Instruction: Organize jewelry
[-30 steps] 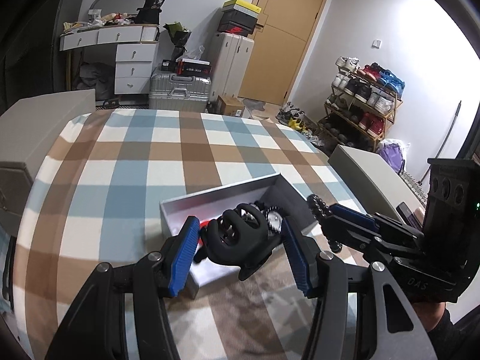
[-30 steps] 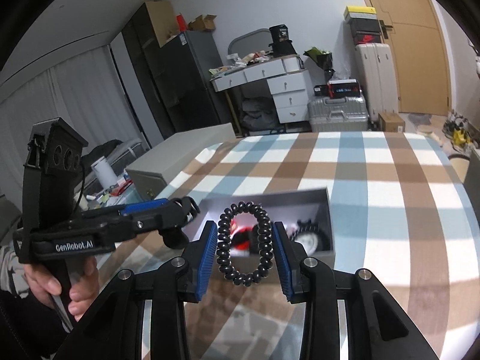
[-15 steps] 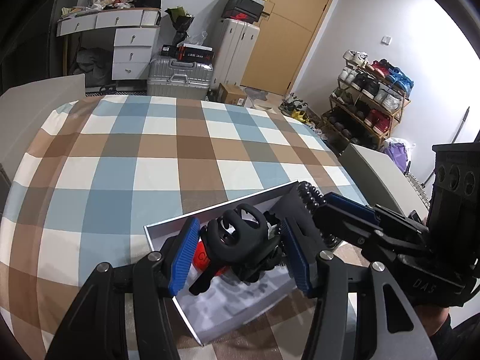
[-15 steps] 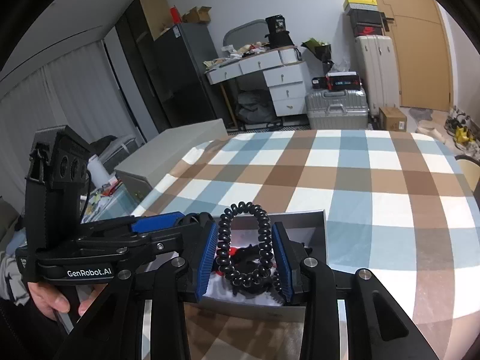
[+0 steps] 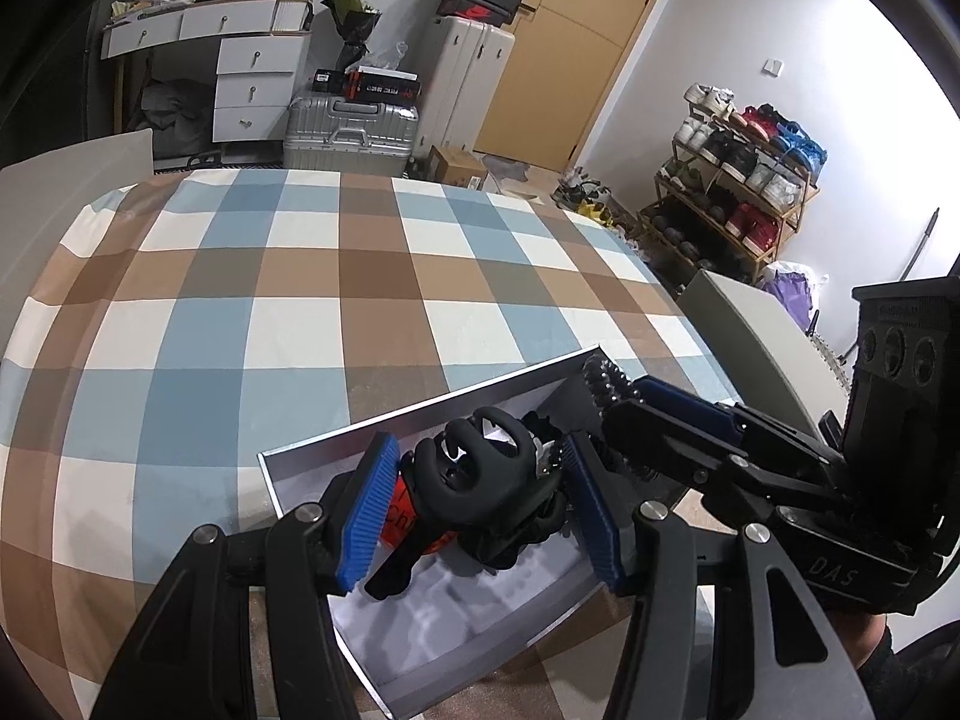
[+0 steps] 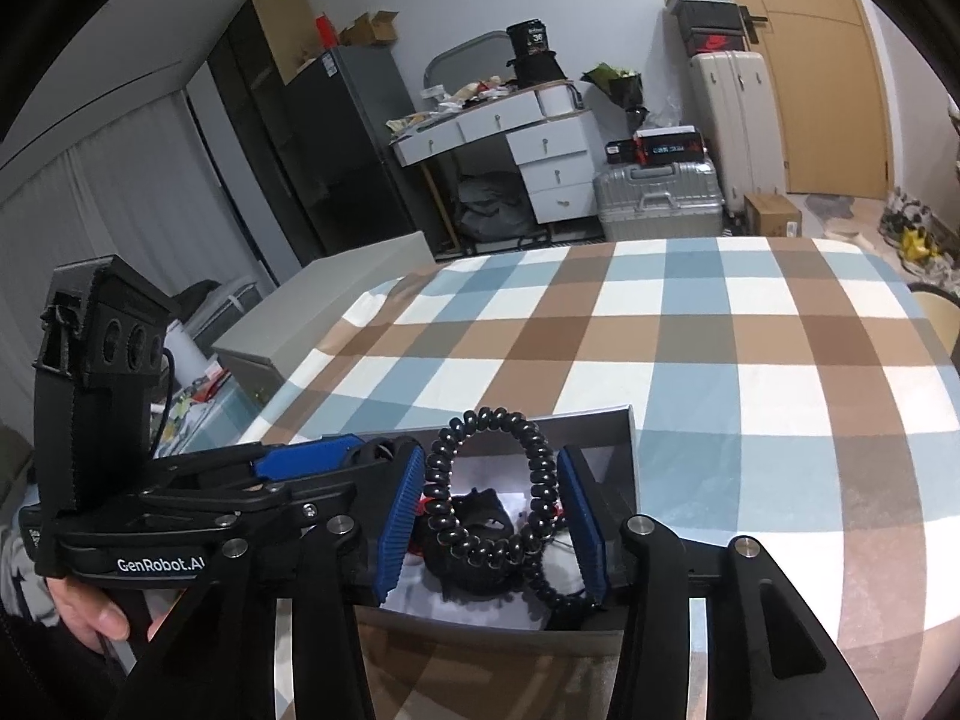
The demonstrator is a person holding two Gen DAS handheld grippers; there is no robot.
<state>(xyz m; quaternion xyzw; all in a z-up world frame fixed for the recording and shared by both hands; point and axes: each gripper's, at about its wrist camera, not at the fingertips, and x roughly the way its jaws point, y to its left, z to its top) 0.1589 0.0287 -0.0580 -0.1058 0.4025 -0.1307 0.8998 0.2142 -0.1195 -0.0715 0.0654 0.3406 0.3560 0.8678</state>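
One checked cloth [image 5: 300, 312] in blue, brown and white is spread over the table. One shallow grey box [image 5: 312, 447] with a white lining is set on it, near the front edge.

In the left wrist view, the left gripper [image 5: 480, 510] is held over the box. One black hair claw [image 5: 474, 480] is gripped between its two blue pads [image 5: 367, 513], with the pads pressed against the claw's sides. One red item [image 5: 401, 513] is seen just under the claw, inside the box; what it is cannot be told. To the right, the right gripper [image 5: 606, 387] is reached in over the far right corner of the box.

In the right wrist view, the left gripper [image 6: 384, 450] is seen at the left, held by one hand [image 6: 90, 612]. In the middle, one black spiral hair tie [image 6: 489, 498] is stood as a loop between the two blue pads [image 6: 399, 525] of the right gripper [image 6: 489, 525]. The tie is touched by both pads and clamped, and it hangs over the inside of the box [image 6: 624, 456]. Other small dark items are lying in the box below it; their number cannot be counted.

Beyond the table, one white desk with drawers [image 6: 540, 150], two silver suitcases, one lying [image 6: 657, 198] and one upright [image 6: 735, 120], and one wooden door [image 6: 804, 78] are visible. One shoe rack [image 5: 735, 198] is seen at the right of the left wrist view.
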